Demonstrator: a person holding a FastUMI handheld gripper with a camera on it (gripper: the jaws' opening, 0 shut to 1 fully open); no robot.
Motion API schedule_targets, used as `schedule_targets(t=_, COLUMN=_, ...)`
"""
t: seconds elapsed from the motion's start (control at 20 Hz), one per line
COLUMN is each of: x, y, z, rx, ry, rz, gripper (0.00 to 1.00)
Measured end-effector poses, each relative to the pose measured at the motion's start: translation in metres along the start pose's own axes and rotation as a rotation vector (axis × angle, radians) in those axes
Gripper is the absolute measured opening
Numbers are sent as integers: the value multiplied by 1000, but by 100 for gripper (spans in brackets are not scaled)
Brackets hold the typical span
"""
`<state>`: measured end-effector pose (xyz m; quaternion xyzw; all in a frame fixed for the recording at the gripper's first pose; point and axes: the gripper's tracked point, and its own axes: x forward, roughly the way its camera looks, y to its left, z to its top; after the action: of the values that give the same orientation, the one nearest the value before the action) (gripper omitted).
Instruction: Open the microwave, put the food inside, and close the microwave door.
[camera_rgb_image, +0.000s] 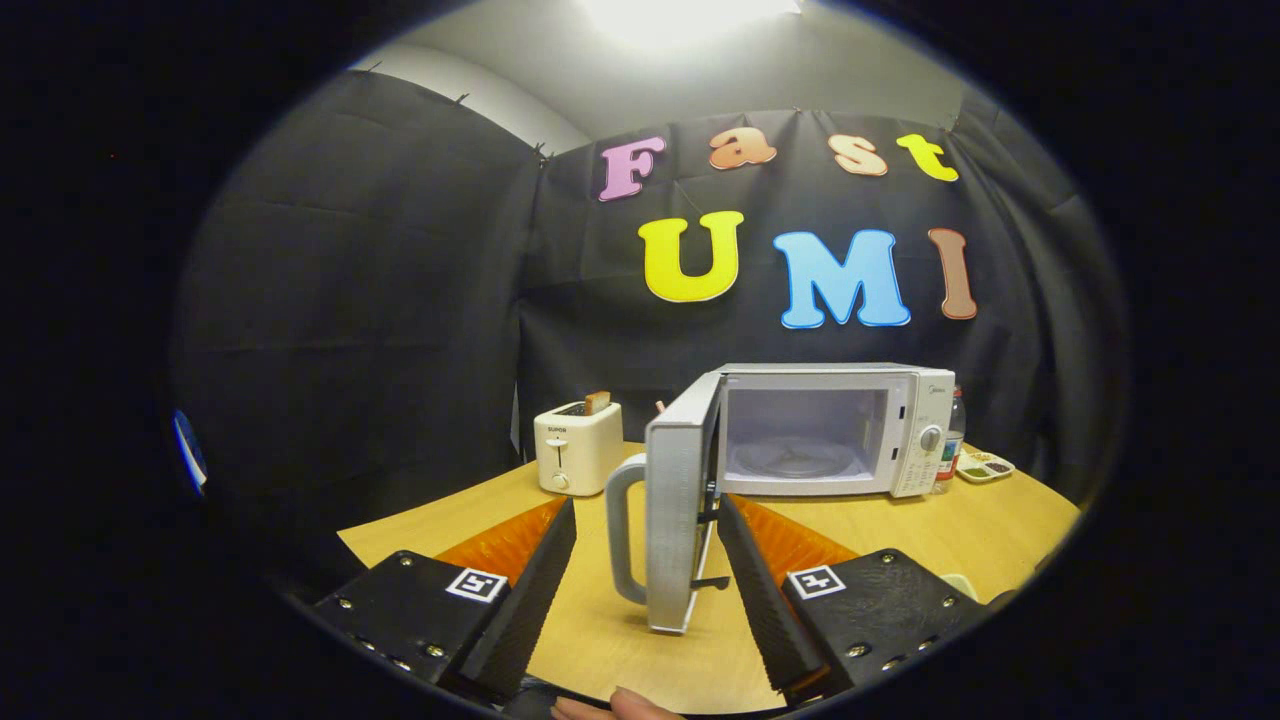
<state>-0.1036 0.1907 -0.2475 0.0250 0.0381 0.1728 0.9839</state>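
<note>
The microwave (830, 430) stands toward the worktop's (620, 640) far edge, its door (680, 510) swung wide so the cavity and turntable lie bare and ready for loading. The fingers (540, 580) are spread apart and hold nothing, the door and its handle (622, 535) standing between them. I cannot pick out which item is the food. A toaster (577, 448) sits left of the microwave, a small dish (985, 466) near its right.

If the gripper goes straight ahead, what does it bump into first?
Probably the open microwave door. It stands swung out between the open fingers of the gripper, its handle toward the left finger. The microwave sits farther back. Depth is hard to judge in this view.
</note>
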Motion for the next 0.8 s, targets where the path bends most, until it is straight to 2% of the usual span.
schedule_targets(t=0.1, x=-18, y=-27, z=-4, rx=-63, ry=-30, rz=10, gripper=87)
schedule_targets(t=0.35, x=-58, y=-111, z=-54, rx=-220, ry=56, rz=6, gripper=87)
schedule_targets(t=0.8, x=-73, y=-206, z=-143, rx=-89, ry=247, rz=-56, gripper=87)
